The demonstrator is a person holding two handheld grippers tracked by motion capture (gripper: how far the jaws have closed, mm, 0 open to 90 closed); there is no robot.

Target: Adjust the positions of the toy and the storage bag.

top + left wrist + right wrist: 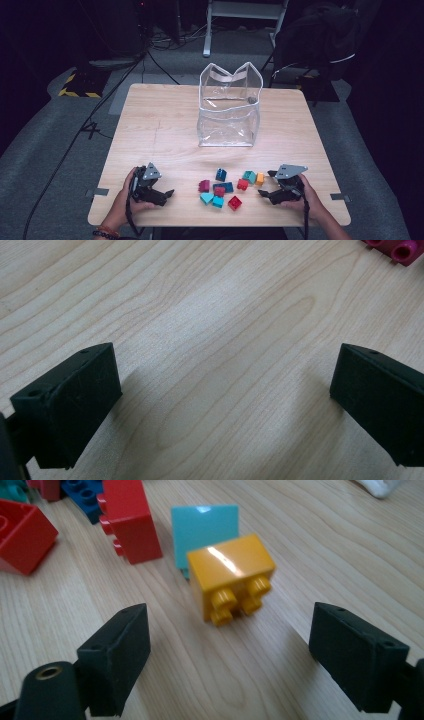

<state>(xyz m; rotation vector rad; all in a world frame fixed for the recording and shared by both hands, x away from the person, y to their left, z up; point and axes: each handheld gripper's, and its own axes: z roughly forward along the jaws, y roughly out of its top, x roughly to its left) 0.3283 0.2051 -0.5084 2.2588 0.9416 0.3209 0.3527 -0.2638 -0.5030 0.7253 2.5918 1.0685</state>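
Several toy bricks lie in a loose cluster near the table's front edge: red, magenta, blue, teal and an orange one. My left gripper rests open on the wood left of the cluster; a magenta brick lies beyond its right jaw. My right gripper is open at the cluster's right. Just ahead of its jaws lies the orange brick on its side, studs toward the camera, with a teal brick behind it and red bricks to the left.
A clear plastic bag stands open at the middle back of the wooden table. Bare wood lies between the bag and the bricks. Cables, a chair and a stand base are on the grey floor beyond the table.
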